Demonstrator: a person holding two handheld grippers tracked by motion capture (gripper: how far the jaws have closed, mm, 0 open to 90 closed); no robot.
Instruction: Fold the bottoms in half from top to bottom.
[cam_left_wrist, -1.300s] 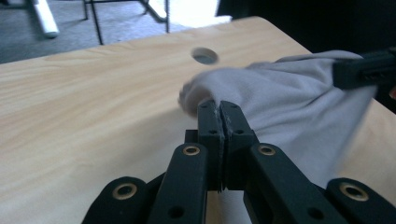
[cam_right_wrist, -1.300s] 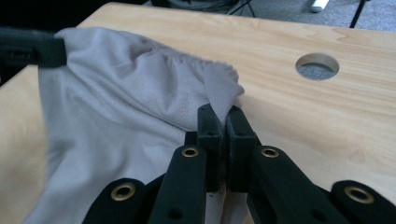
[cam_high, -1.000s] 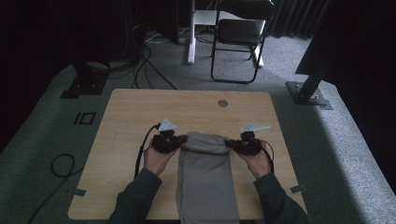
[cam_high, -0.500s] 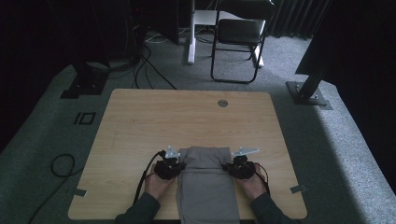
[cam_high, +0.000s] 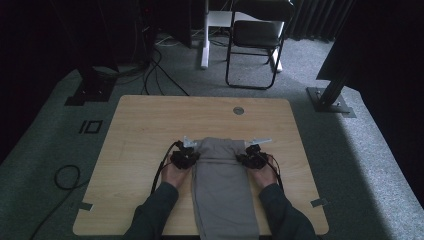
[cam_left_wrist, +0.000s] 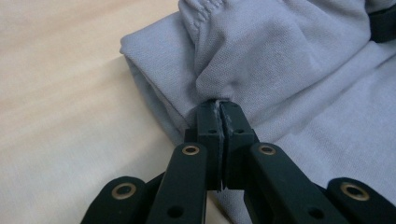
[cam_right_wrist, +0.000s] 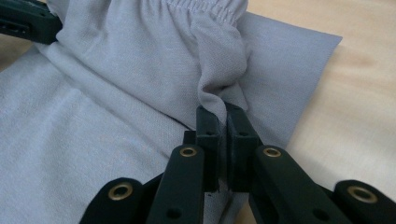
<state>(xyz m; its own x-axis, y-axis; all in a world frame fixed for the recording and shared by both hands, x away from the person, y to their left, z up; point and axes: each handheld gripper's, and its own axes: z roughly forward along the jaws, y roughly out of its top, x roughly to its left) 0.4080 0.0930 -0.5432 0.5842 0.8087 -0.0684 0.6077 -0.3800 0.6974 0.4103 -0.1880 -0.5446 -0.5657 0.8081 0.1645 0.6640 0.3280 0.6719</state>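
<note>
Left tool (cam_left_wrist: 218, 109): I have it clamped tight on the grey garment's (cam_high: 220, 185) left edge fold | garment: folded, lying on the tabletop (cam_high: 145, 130) near edge between my hands | right tool (cam_right_wrist: 218, 114): pinched shut on the right edge | step: lower both level, keep the fold taut | around: chair (cam_high: 257, 35) and floor cables (cam_high: 155, 75) well beyond, probably no obstacle.

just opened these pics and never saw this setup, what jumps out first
The grey garment stands out first: it lies folded in a long strip on the near middle of the wooden table, its elastic waistband end farthest from the person. The left gripper and the right gripper each pinch a fold of the cloth at either side of that far end, jaws shut tight on it. Beyond the table a dark folding chair stands on the carpet.
</note>
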